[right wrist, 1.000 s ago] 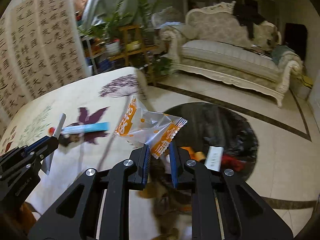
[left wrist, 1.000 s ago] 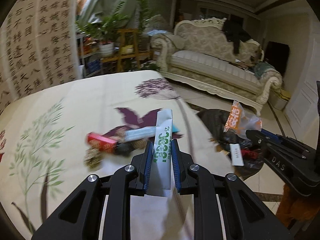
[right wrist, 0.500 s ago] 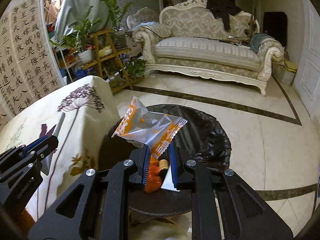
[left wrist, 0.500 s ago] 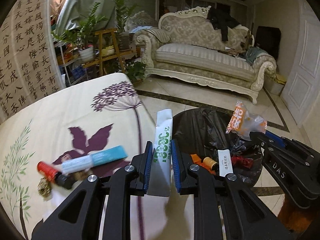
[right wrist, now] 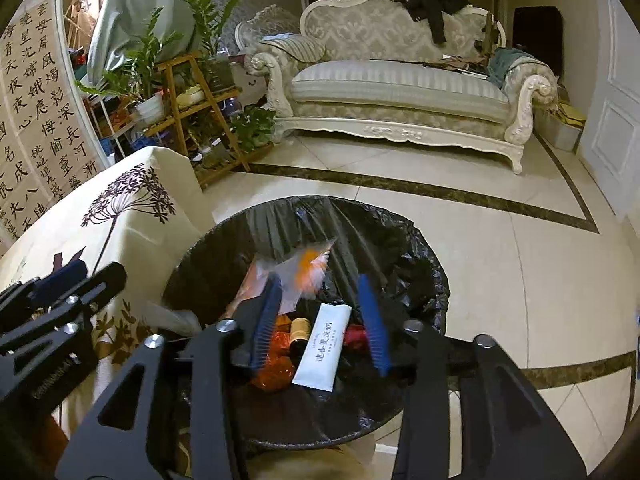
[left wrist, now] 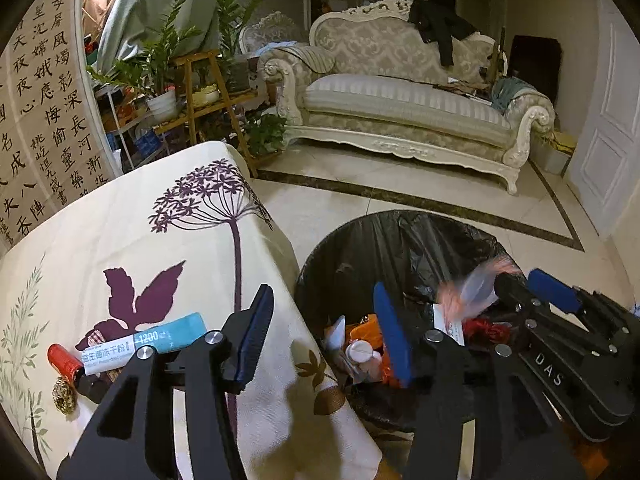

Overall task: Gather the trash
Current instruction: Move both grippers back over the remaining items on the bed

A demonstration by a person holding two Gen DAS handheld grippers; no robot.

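Observation:
A round bin with a black liner stands on the floor beside the table. My left gripper is open and empty at the table edge, over the bin's left rim. My right gripper is open above the bin; it also shows in the left wrist view. The orange and clear wrapper is blurred, falling between the right fingers. A white sachet, a small bottle and orange scraps lie in the bin. A blurred white packet drops near the left rim.
On the leaf-print tablecloth lie a teal and white tube, a red cylinder, a gold foil ball and a dark item. A cream sofa and a plant stand are behind, across tiled floor.
Both grippers have opened over the bin. The left let go of the white and green packet, the right let go of the orange wrapper, and both pieces are falling in.

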